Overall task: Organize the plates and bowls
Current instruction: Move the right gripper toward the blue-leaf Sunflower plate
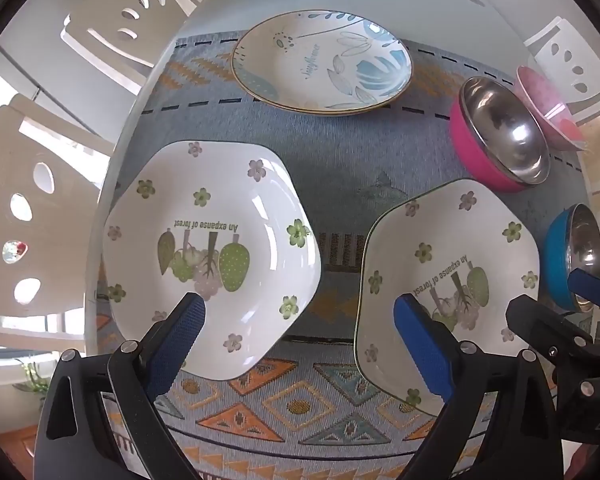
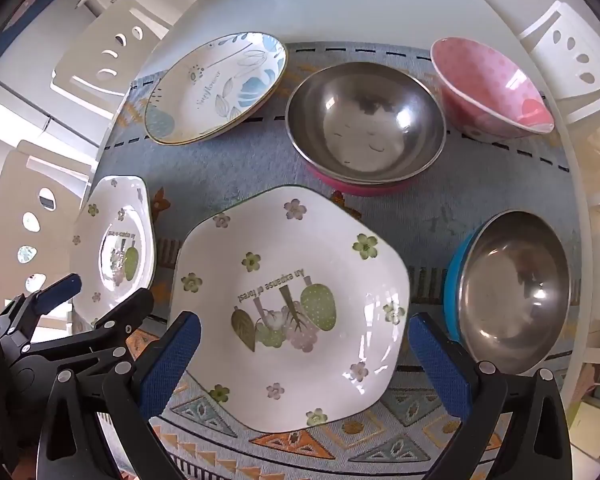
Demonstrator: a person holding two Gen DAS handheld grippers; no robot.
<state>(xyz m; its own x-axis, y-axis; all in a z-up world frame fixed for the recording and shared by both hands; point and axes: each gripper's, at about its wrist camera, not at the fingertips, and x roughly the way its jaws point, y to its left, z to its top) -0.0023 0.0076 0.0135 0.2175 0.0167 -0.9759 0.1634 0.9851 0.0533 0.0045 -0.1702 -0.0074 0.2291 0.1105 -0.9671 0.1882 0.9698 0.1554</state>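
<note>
Two white angular plates printed with green trees lie on the patterned mat. My left gripper (image 1: 300, 320) hangs open above the gap between the left plate (image 1: 212, 256) and the right plate (image 1: 448, 280), holding nothing. My right gripper (image 2: 306, 340) is open above the right plate (image 2: 292, 300), its fingers on either side and nothing gripped. Behind them sit a round blue-flowered plate (image 1: 320, 60), a steel bowl with a pink shell (image 2: 364, 120) and a pink ceramic bowl (image 2: 488, 84). A steel bowl with a blue shell (image 2: 516, 288) stands right of the right plate.
The dishes rest on a blue-grey woven mat (image 1: 340, 168) with orange triangles, laid on a round white table (image 2: 360, 4). White chairs (image 1: 112, 28) with oval cut-outs stand around the table's left and right sides. The left plate reaches near the table's left edge.
</note>
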